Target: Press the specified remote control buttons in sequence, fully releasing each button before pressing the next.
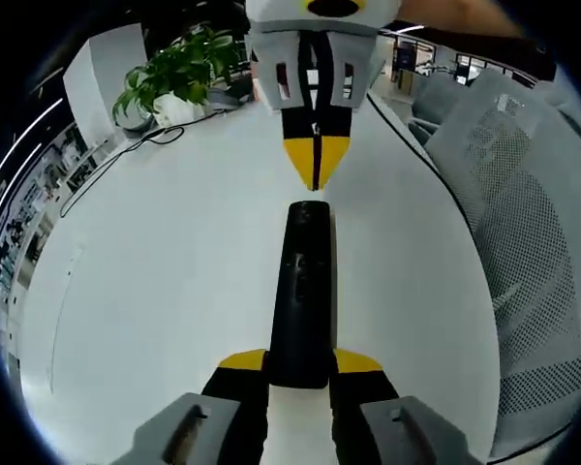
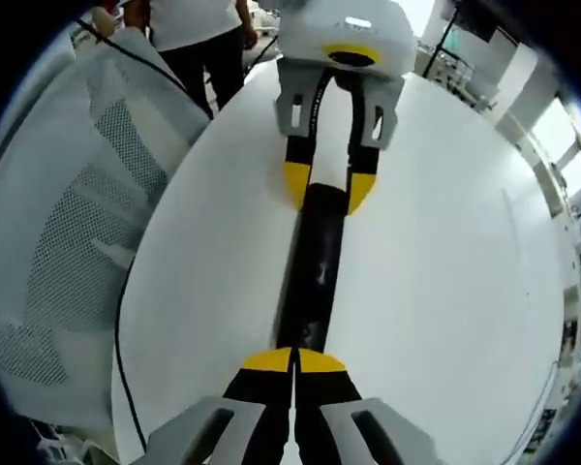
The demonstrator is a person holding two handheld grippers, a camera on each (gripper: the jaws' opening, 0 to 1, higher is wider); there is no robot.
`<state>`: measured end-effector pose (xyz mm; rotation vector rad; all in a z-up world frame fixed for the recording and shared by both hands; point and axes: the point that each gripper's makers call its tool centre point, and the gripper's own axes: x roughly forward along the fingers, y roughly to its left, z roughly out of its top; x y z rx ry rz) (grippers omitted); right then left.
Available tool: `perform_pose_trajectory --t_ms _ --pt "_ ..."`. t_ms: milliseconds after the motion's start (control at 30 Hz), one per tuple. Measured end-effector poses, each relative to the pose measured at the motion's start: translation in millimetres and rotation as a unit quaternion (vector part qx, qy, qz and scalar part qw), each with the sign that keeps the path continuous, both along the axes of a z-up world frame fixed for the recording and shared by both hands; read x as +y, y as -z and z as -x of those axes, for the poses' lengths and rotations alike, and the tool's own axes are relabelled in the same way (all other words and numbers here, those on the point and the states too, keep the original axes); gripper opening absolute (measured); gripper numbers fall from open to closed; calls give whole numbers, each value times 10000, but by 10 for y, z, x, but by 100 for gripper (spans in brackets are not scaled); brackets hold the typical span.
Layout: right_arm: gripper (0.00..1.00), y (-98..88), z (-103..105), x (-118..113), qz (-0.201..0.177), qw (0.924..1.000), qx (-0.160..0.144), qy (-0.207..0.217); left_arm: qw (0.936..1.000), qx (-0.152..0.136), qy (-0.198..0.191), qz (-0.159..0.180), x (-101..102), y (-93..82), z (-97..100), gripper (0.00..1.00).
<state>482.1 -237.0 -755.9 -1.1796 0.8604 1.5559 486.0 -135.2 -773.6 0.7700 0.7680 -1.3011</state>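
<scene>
Remote (image 1: 303, 291) lies lengthwise on table (image 1: 155, 271), near end clamped by left fingers (image 1: 353, 362); right gripper (image 1: 317, 163), fingers closed, empty, poised off far end.

left gripper (image 1: 300, 360) fingers clamped; right gripper (image 2: 294, 360) fingers closed
</scene>
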Motion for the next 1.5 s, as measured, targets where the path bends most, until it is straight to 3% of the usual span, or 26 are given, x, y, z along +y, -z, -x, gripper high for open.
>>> perform_pose_trajectory --t_ms 1333,1500 --pt "0 119 -37 2 109 9997 162 148 10000 16 -42 67 -8 -3 -12 23" --pt "0 132 -33 13 289 9995 95 31 9999 42 -49 80 -8 -2 -14 22"
